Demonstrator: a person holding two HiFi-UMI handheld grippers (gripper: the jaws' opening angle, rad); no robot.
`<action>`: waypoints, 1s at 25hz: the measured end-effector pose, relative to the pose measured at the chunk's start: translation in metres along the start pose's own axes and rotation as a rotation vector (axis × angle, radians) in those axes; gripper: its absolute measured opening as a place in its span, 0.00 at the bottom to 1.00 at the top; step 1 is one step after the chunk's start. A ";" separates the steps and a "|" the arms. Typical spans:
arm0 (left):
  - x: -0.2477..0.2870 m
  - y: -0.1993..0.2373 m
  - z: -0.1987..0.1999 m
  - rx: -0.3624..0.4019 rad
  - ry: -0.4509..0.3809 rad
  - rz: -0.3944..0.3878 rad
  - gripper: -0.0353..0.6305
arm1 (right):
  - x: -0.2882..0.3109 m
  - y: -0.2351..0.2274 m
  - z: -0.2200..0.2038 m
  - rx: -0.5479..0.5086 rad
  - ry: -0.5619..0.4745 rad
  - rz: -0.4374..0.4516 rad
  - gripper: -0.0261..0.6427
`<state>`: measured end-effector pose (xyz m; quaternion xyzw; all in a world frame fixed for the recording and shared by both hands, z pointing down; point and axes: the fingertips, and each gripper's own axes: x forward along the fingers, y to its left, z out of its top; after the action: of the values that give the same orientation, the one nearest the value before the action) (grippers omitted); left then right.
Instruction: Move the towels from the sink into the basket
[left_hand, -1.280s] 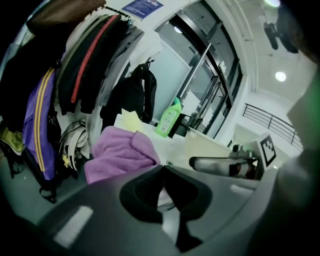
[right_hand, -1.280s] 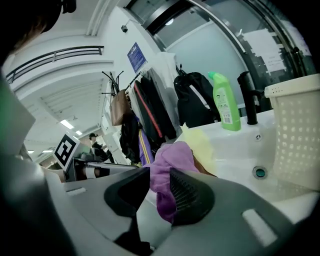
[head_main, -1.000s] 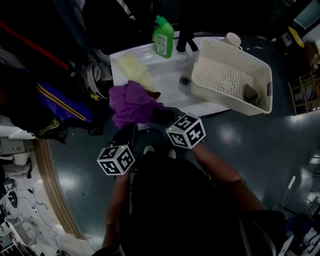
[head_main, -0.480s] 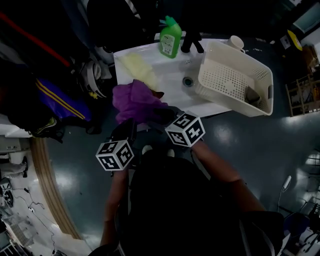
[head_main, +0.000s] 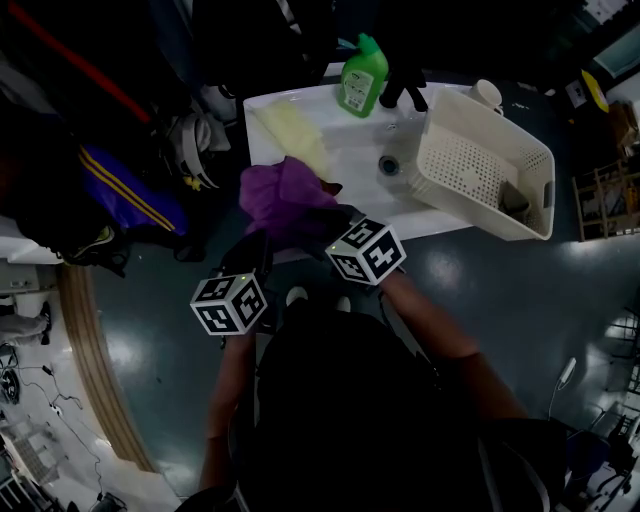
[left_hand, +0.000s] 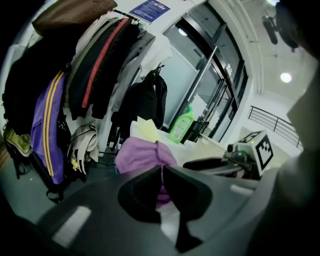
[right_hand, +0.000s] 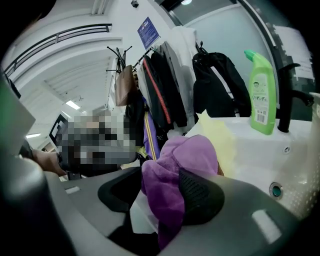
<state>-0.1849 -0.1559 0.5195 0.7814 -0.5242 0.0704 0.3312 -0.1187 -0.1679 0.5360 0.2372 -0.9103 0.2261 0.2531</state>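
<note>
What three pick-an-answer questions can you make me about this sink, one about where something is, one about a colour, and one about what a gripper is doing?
1. Where does the yellow towel lie?
A. on a chair
B. on the sink
C. on a shelf

2. What colour is the bottle at the sink's back?
A. red
B. blue
C. green

3. How are the left gripper's jaws?
A. wide apart and empty
B. shut on the bottle
C. shut on the purple towel

Answers:
1. B, it lies flat on the sink's left side.
2. C, the head view shows it bright green.
3. C, the left gripper view shows purple cloth pinched between closed jaws.
</note>
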 end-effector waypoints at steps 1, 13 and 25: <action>-0.001 0.002 0.000 -0.003 0.000 0.002 0.06 | 0.004 0.000 -0.001 -0.006 0.013 0.002 0.39; -0.008 0.018 -0.005 -0.023 0.007 0.044 0.06 | 0.040 0.004 -0.017 -0.109 0.166 0.020 0.42; -0.012 0.021 -0.011 -0.037 0.007 0.058 0.06 | 0.044 0.001 -0.026 -0.206 0.227 -0.037 0.19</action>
<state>-0.2063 -0.1450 0.5315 0.7593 -0.5467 0.0733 0.3452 -0.1436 -0.1669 0.5812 0.1998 -0.8897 0.1523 0.3813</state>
